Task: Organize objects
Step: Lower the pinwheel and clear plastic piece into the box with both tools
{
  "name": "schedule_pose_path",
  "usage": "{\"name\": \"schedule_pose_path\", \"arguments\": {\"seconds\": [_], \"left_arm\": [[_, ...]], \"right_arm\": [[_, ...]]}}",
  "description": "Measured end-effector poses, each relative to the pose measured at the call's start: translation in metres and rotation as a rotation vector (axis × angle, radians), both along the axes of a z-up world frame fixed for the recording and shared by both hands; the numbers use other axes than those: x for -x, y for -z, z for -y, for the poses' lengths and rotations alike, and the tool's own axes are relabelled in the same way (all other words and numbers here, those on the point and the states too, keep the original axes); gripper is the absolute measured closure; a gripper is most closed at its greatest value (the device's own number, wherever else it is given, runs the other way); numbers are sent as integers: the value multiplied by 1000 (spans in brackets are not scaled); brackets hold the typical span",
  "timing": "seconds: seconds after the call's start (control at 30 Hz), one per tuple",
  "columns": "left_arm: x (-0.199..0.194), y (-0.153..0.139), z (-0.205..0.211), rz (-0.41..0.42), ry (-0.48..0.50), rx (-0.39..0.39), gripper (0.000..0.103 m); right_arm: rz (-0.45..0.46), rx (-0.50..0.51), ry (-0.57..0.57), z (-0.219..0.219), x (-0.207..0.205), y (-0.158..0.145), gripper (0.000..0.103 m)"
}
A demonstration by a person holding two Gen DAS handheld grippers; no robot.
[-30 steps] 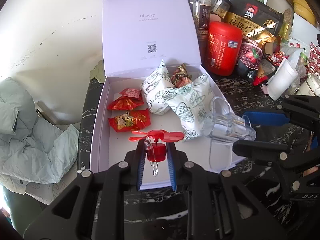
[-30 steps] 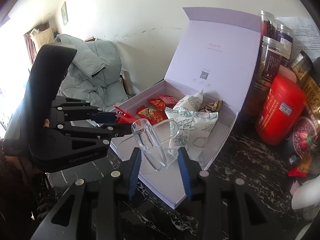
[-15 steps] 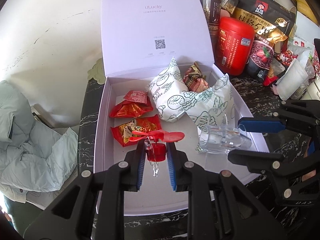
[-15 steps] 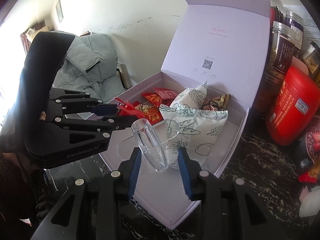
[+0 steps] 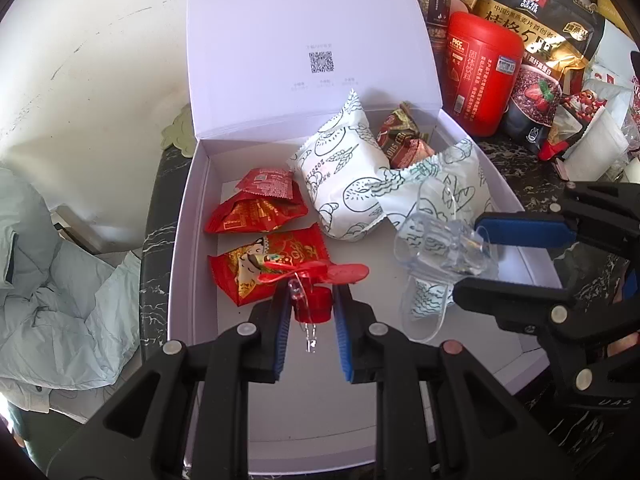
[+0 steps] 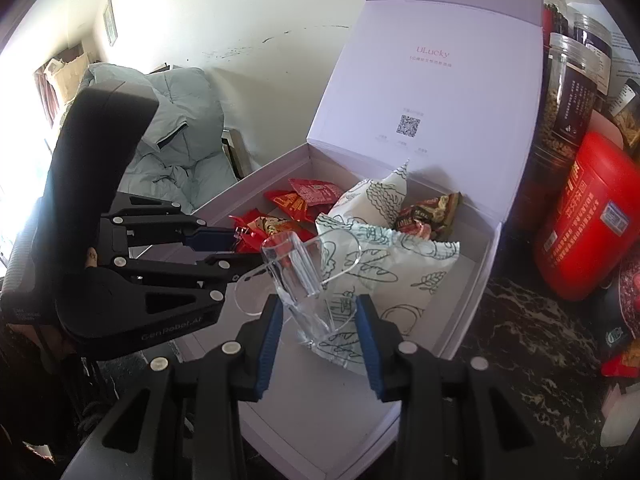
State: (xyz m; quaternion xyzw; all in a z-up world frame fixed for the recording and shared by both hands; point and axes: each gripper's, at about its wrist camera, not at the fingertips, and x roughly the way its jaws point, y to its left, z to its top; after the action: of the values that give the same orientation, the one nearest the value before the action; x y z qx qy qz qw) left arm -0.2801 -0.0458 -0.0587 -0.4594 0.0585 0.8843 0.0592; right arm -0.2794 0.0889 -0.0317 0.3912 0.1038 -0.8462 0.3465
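An open white gift box (image 5: 182, 264) lies on the dark marble counter, its lid standing up behind. Inside are red snack packets (image 5: 256, 212), white patterned pouches (image 5: 340, 184) and a brown candy (image 5: 400, 136). My left gripper (image 5: 310, 312) is shut on a small red propeller toy (image 5: 314, 276) and holds it over the box's front left. My right gripper (image 6: 320, 320) is shut on a clear plastic cup (image 6: 298, 268) with a handle, held over the box's front right. The cup also shows in the left wrist view (image 5: 440, 252).
A red canister (image 5: 480, 80), dark jars (image 6: 564, 112) and food bags (image 5: 536, 12) crowd the counter right of the box. A pale green jacket (image 5: 48, 280) lies on a chair at the left. The wall stands behind the box.
Both grippers have moved forward over the box with their objects, so the box and its contents look closer. The cup has come nearer the white pouches.
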Motion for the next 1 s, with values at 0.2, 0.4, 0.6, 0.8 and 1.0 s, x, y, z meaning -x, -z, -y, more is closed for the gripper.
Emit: {"name": "schedule_pose_path", "arguments": {"seconds": [0.2, 0.4, 0.6, 0.8, 1.0], "left_arm": [[8, 9, 3, 26, 2, -16, 84], [10, 14, 8, 44, -7, -35, 84], [9, 19, 9, 60, -13, -37, 84], [7, 22, 10, 73, -10, -29, 84], [2, 27, 12, 90, -7, -30, 84]], "right_arm": [[-20, 3, 3, 4, 7, -1, 66], [-48, 1, -17, 10, 7, -1, 66], [-54, -9, -36, 12, -1, -1, 66], [-55, -18, -29, 11, -9, 4, 66], [-26, -57, -34, 10, -18, 12, 66]]}}
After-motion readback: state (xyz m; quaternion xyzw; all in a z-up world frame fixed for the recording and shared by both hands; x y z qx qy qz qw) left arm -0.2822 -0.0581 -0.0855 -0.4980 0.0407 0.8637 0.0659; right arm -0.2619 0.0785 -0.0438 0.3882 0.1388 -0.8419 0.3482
